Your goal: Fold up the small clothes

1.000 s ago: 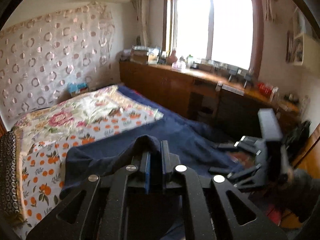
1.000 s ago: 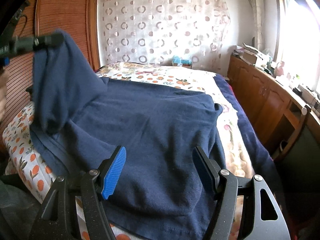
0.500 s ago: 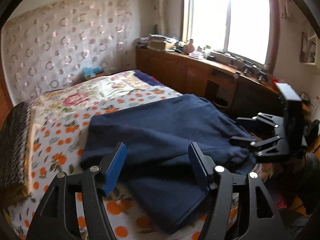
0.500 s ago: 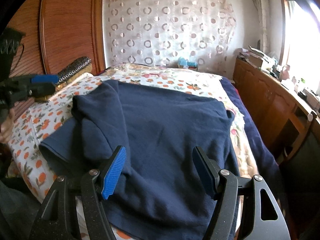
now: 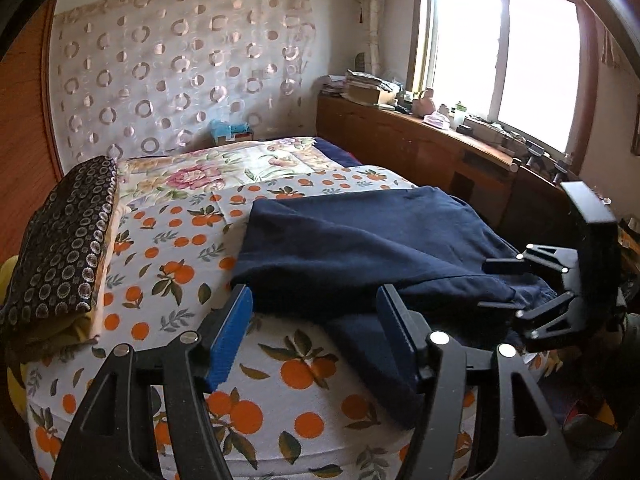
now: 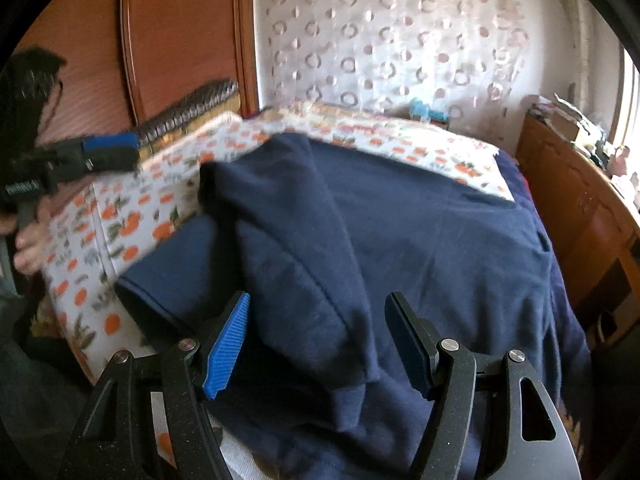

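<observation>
Spread across a bed covered in an orange-print sheet [image 5: 168,272], a navy sweater [image 5: 360,248] lies with one sleeve folded over its body, the cuff end reaching toward the near edge of the mattress. Both hand-held grippers stand wide and empty. From its own camera, the left gripper [image 5: 316,332] hangs over the near left part of the bed, its blue pads parted above the sheet and the sweater's lower edge, gripping nothing; its jaws have just been opening. Seen from the right wrist camera, the right gripper [image 6: 320,344] hovers above the folded sleeve, pads apart and off the cloth. The same gripper shows at the right edge of the left camera's view, near the sweater's hem. A hand [image 6: 28,240] holds the left gripper at the far left of the right camera's view. A dark patterned folded cloth [image 5: 60,248] sits on the left side of the bed, well apart from the sweater. A wooden cabinet [image 5: 440,152] runs under the window on the right.
</observation>
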`<state>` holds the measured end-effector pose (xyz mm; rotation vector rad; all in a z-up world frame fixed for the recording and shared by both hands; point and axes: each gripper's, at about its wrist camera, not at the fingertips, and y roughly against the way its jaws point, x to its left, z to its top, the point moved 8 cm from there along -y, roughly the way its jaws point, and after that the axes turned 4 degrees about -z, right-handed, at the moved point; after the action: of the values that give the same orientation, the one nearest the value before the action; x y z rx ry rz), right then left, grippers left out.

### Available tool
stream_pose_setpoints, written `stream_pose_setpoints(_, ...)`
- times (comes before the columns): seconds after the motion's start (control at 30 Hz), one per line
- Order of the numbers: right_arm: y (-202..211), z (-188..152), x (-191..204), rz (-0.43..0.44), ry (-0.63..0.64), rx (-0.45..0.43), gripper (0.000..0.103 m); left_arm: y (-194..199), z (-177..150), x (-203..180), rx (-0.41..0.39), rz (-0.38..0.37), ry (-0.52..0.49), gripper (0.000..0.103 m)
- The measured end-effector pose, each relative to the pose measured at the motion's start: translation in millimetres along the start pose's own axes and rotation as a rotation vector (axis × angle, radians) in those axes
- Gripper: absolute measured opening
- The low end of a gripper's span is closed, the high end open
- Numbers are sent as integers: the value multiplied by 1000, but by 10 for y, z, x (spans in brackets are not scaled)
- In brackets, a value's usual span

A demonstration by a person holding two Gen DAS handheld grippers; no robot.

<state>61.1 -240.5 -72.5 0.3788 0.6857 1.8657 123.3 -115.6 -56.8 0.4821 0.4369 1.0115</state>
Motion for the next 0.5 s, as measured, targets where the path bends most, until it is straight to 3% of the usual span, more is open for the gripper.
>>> stream_pose_setpoints(0.1, -86, 5, -1, -2, 7, 18, 71, -3, -16, 22, -2, 1, 4, 66)
stream_pose_setpoints(0.23, -100, 42, -44, 9, -10, 15, 62, -12, -39, 27, 1, -1, 5, 66)
stream_pose_setpoints(0.3, -111, 45, -29, 21, -15, 16, 51, -5, -51, 19, 1, -2, 3, 66)
stream_pose_setpoints(0.37, -112, 54, -23, 31, -15, 15, 33, -6, -51, 17, 1, -3, 3, 66)
stream_pose_setpoints(0.5, -64, 77, 57, 35, 16, -4, 17, -20, -66, -3, 3, -5, 2, 66)
